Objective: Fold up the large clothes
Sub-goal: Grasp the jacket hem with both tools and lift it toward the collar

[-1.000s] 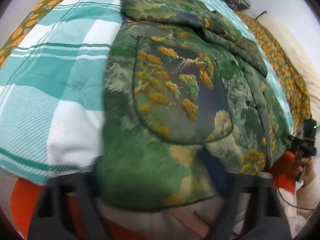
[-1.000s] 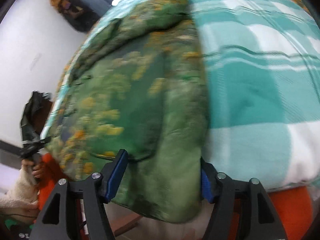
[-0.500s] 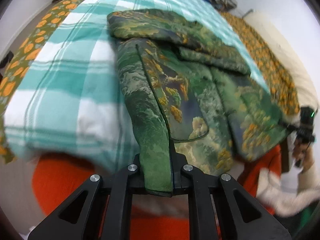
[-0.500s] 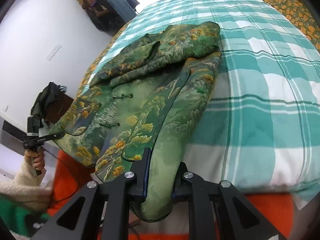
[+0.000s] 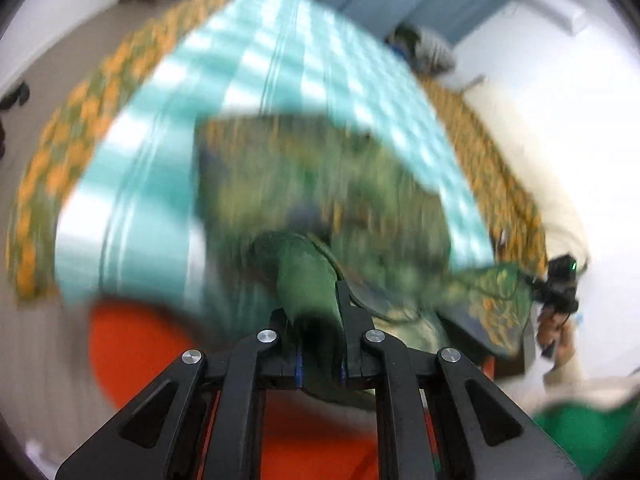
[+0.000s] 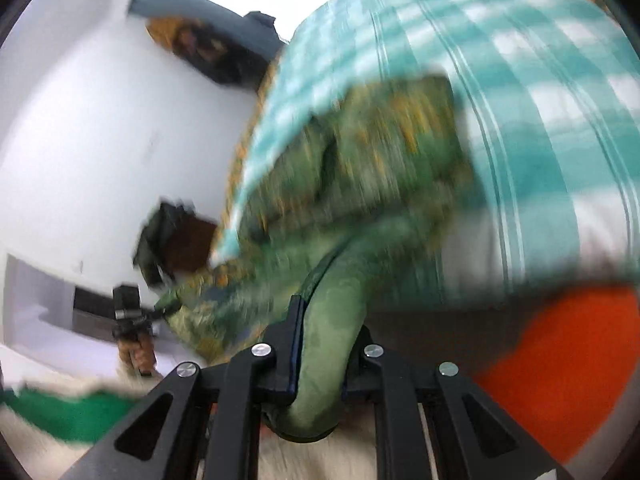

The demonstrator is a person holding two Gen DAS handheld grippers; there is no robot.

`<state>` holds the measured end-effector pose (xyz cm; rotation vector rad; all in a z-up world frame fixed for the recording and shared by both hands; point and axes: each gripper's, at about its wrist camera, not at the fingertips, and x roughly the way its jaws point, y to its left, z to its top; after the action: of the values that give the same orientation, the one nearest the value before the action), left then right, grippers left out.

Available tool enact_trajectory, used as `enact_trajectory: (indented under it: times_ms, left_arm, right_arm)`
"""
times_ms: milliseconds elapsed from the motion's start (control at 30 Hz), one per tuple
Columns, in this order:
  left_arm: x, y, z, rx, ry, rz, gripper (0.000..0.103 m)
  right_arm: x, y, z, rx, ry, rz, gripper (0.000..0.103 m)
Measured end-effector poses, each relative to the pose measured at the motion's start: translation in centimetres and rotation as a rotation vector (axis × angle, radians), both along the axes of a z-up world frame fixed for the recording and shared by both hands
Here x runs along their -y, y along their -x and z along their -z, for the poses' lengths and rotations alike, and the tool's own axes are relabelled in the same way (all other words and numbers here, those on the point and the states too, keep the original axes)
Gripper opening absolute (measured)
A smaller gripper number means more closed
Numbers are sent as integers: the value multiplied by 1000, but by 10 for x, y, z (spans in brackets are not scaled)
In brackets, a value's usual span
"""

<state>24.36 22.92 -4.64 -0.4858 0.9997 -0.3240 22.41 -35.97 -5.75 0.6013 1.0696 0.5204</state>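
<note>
My left gripper (image 5: 318,320) is clenched on the hem of the green-and-gold brocade padded jacket (image 5: 320,184); the fold it pinches is thick and could slip out as I lift. The jacket lies on the teal-and-white checked bed cover (image 5: 152,184), its long axis running from my grippers toward the cover's far end, collar end away. My right gripper (image 6: 324,340) clamps the other hem corner; uneven lifting would skew the fold.
</note>
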Motion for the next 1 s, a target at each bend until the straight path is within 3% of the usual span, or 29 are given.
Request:
enact_trajectory:
  times_ms: [133,200,267,367,433,467,533,567,600,667,700,767,833,900,1000]
  left_arm:
    - [-1,-82,7,65,-38,-79,11]
    - [4,-131,32,31,-77,-118,15]
    - [9,-165,57,-14,-173,-155,19]
    - [20,-191,86,-69,-278,-206,39]
    - [8,-193,93,-96,-238,-258,60]
    - [-1,-193,90,-92,-187,-283,65]
    - [-22,-190,78,-71,-70,-316,86]
    - [-33,-189,72,-49,-14,-327,90]
    - [-43,-185,65,-23,25,-334,95]
    - [-57,-174,58,10,65,-326,99]
    - [-62,-166,60,15,72,-295,99]
    - [-62,-153,71,3,50,-218,99]
    - [-54,-143,95,-38,-24,-156,99]
    - [-40,-144,115,-91,-81,-138,98]
    - [-11,-162,127,-82,-124,-142,96]
  right_arm:
    - [1,-95,19,80,70,47,14]
    - [1,-133,36,77,91,80,14]
    - [-2,-172,61,86,125,126,14]
    - [-5,-194,96,70,133,200,16]
    - [-5,-206,130,-2,118,274,18]
    - [1,-207,139,-24,75,310,21]
    - [8,-204,145,-39,-24,359,29]
    - [15,-205,145,-43,-106,366,42]
    - [19,-205,141,-39,-155,363,48]
    - [27,-204,127,-7,-185,365,76]
    - [33,-202,116,32,-175,375,83]
    - [42,-199,100,84,-116,382,87]
    - [38,-198,88,118,32,320,87]
    - [20,-200,85,135,192,217,87]
    - [-18,-212,95,135,375,101,87]
